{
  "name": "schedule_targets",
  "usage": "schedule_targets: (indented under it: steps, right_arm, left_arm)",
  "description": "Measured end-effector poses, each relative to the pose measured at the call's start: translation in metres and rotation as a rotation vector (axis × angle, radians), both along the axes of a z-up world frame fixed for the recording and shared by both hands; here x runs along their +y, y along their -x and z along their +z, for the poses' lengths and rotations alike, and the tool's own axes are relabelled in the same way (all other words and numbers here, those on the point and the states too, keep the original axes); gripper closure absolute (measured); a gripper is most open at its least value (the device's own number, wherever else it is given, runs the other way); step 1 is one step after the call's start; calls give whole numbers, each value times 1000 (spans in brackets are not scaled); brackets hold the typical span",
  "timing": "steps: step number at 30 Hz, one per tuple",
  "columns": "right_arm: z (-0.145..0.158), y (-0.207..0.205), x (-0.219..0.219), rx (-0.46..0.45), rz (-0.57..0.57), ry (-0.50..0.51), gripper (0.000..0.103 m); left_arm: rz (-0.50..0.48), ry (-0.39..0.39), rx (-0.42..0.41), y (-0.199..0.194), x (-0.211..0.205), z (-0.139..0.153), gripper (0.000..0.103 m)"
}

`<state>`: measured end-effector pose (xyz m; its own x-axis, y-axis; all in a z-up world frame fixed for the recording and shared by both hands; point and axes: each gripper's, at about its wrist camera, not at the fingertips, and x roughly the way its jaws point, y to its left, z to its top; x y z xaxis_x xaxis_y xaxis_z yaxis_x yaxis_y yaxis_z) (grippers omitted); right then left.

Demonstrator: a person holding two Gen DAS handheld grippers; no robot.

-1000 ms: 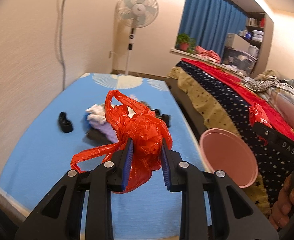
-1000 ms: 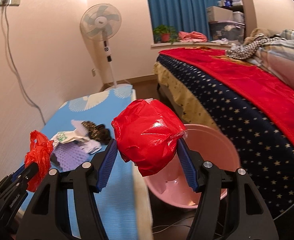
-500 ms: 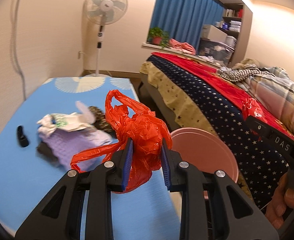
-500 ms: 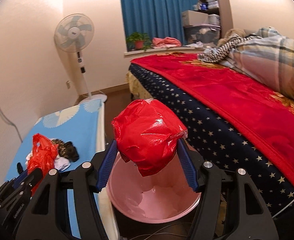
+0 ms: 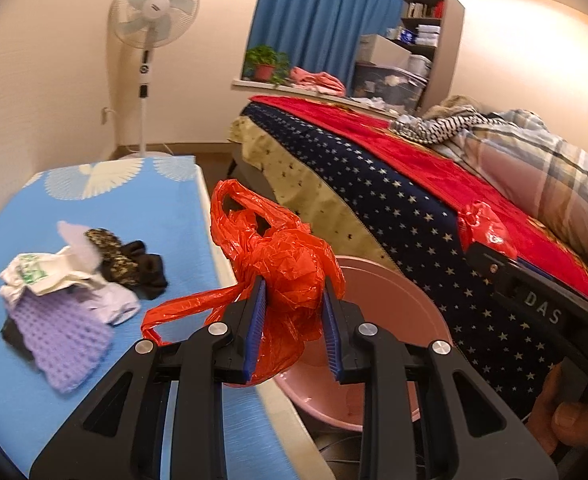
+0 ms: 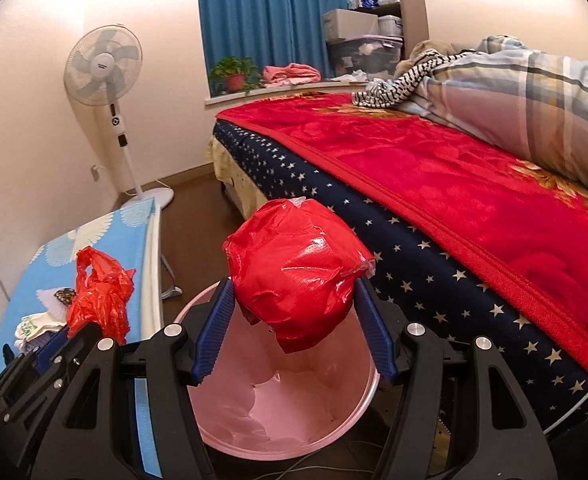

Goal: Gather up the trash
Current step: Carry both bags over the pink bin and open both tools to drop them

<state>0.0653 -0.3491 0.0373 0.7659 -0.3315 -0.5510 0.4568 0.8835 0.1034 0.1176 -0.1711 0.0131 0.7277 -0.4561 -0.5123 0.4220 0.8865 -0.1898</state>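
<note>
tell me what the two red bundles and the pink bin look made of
Crumpled red bag in the left tongs: thin translucent plastic film, creased, with loop handles. Red ball in the right tongs: glossier plastic sheet, probably wrapped around something. Pink bin: smooth moulded plastic, seemingly.

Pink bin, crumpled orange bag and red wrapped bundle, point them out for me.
pink bin (image 6: 278, 420): right wrist view, inner wall.
crumpled orange bag (image 5: 290, 276): left wrist view, bunched middle.
red wrapped bundle (image 6: 294, 272): right wrist view, glossy front.

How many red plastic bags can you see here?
2. A loose bag sits in the left gripper, and a balled-up bag in the right gripper over the pink bin. None other shows.
</note>
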Motion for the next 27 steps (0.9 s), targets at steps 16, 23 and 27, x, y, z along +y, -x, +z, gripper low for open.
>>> schedule_targets:
  steps: [16,23,27]
  right_arm:
    - [-11,-17,-9,29,-34,-23,41]
    - [-11,-14,-17,17,-74,-31,33]
    - [-9,-13,-13,9,-62,-35,33]
  left_arm:
    - [-147,76,101,-22,-18,-30,70]
    - [-139,100,143,-26,-13,-39,60]
    - [-131,95,133,-23,-8,-35,60]
